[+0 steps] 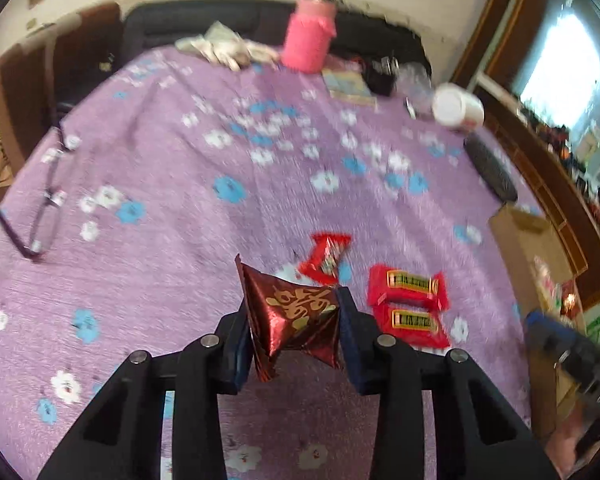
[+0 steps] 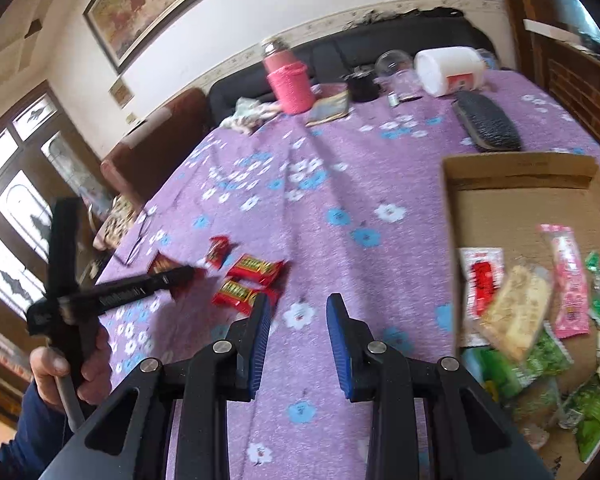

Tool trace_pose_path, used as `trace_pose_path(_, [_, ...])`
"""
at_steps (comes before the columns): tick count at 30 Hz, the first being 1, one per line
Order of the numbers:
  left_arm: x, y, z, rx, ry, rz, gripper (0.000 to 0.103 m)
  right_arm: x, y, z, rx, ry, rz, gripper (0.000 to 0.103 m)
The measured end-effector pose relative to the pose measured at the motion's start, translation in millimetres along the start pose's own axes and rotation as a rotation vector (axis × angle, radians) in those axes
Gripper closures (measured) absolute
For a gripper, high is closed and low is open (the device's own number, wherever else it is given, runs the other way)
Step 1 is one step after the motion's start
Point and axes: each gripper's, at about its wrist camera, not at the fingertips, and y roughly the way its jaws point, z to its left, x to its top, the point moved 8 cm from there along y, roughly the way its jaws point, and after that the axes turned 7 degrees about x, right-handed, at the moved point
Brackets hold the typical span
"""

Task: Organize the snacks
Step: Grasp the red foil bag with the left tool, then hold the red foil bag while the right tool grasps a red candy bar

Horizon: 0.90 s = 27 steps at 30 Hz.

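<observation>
Left hand-held gripper pads hide the dark-red packet's sides.

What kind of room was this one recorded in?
Probably a home living room: a table under a purple flowered tablecloth, a dark sofa behind it, and a framed painting on the wall.

A table under a purple flowered cloth carries three red snack packets, a cardboard box, a pink flask, eyeglasses and a white tub. A dark case lies near the box.
</observation>
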Motion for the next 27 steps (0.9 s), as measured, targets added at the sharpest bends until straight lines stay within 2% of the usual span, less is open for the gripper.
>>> trace_pose_path(3, [5,-4,7,-0.005,-0.007,-0.07,0.067,-9,19,4,0.054,0.048,0.06,0.072])
trace_pose_path(5, [7,-1,11,0.008,0.015,-0.081,0.067,-11,33,6,0.073,0.092,0.105,0.072])
trace_pose_path(7, [9,0,14,0.009,0.016,-0.08,0.067,-8,42,9,0.064,0.106,0.117,0.072])
trace_pose_path(11, [13,-5,17,-0.036,-0.009,-0.085,0.067,6,71,12,0.025,0.11,0.152,0.071])
trace_pose_path(16, [15,-9,22,-0.043,-0.024,-0.093,0.067,19,100,5,-0.038,0.093,0.137,0.061])
trace_pose_path(18, [15,-10,23,-0.054,-0.033,-0.088,0.067,19,99,6,-0.01,0.097,0.119,0.054])
trace_pose_path(21, [16,-10,24,-0.057,-0.037,-0.082,0.067,3,97,22,0.085,0.105,0.18,0.052])
trace_pose_path(24, [14,-6,26,-0.064,-0.044,-0.061,0.067,-20,93,53,0.157,0.0,0.263,0.051])
trace_pose_path(25, [14,-4,27,-0.063,-0.046,-0.05,0.067,-26,93,62,0.153,-0.046,0.28,0.051])
trace_pose_path(27, [13,-2,30,-0.049,-0.05,-0.045,0.067,-28,91,69,0.073,-0.137,0.269,0.051])
